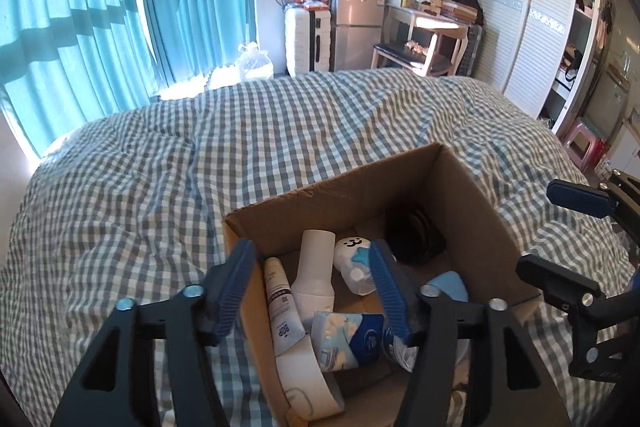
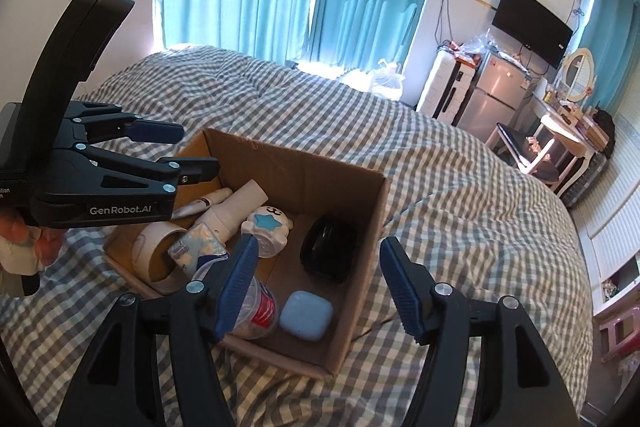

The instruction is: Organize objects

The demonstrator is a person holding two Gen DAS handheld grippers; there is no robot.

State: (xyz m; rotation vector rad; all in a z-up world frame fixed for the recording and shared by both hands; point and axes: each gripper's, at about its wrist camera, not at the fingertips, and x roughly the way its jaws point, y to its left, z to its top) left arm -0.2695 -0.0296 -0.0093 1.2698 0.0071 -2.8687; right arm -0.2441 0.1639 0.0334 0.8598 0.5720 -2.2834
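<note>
An open cardboard box [image 1: 460, 187] [image 2: 360, 227] stands on the checked bed. Inside lie a white bottle [image 1: 316, 267] [image 2: 236, 211], a thin tube [image 1: 280, 311], a tape roll [image 2: 160, 251], a tissue packet [image 1: 344, 339] [image 2: 196, 245], a round star toy [image 2: 268, 227], a black object [image 2: 328, 251], a blue case [image 2: 306, 315] and a red-labelled plastic bottle [image 2: 260, 311]. My left gripper [image 1: 311, 247] [image 2: 196, 149] hangs open above the box's left side, holding nothing. My right gripper [image 2: 318, 247] [image 1: 560, 239] is open over its near right corner, also holding nothing.
The checked bedcover [image 1: 200, 167] spreads around the box. Teal curtains [image 1: 100, 7] hang behind. A white suitcase [image 1: 306, 35], fridge [image 1: 356, 27], dressing table [image 1: 436, 23] and wardrobe [image 1: 540, 27] stand past the bed. A hand [image 2: 24, 239] holds the left gripper.
</note>
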